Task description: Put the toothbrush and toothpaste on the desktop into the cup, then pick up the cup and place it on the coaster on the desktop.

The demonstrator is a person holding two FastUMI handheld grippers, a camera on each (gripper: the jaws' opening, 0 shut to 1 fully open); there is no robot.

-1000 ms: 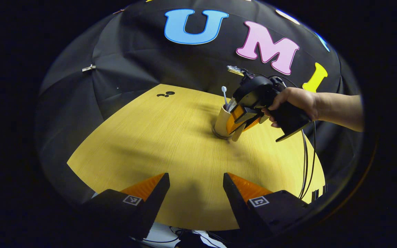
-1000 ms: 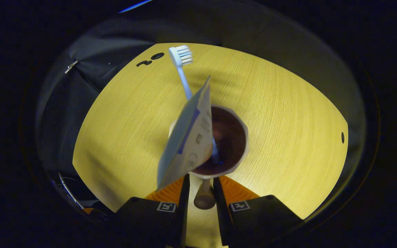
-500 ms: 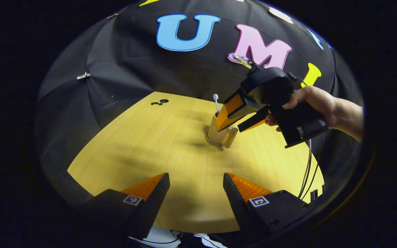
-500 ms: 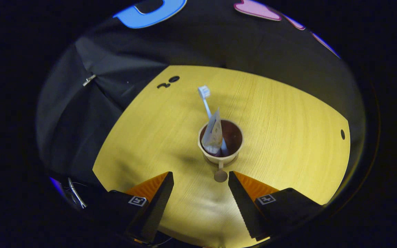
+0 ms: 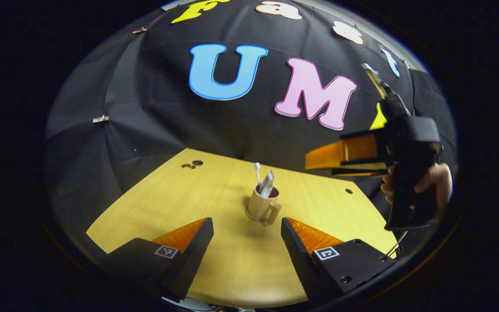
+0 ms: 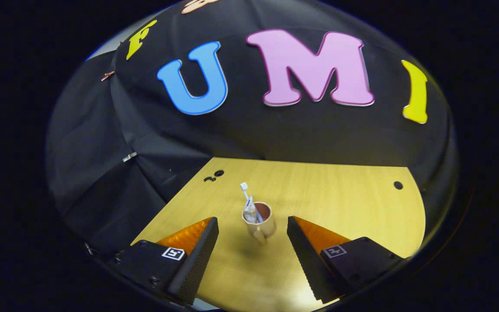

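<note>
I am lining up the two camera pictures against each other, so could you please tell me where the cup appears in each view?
Left gripper view: the cup stands just right of centre on the desk, handle toward the camera, beyond the gap between the open fingers.
Right gripper view: the cup stands at lower centre, between the open fingers' tips.
Shared landmark: the toothbrush sticking up from the cup's left side, head uppermost.

The wooden table point(image 5: 215, 186) carried a tan cup point(image 5: 260, 206) near its middle (handle toward the cameras), on a coaster point(image 5: 249, 215) barely visible beneath it, with small dark holes point(image 6: 398, 185) near its edges.
</note>
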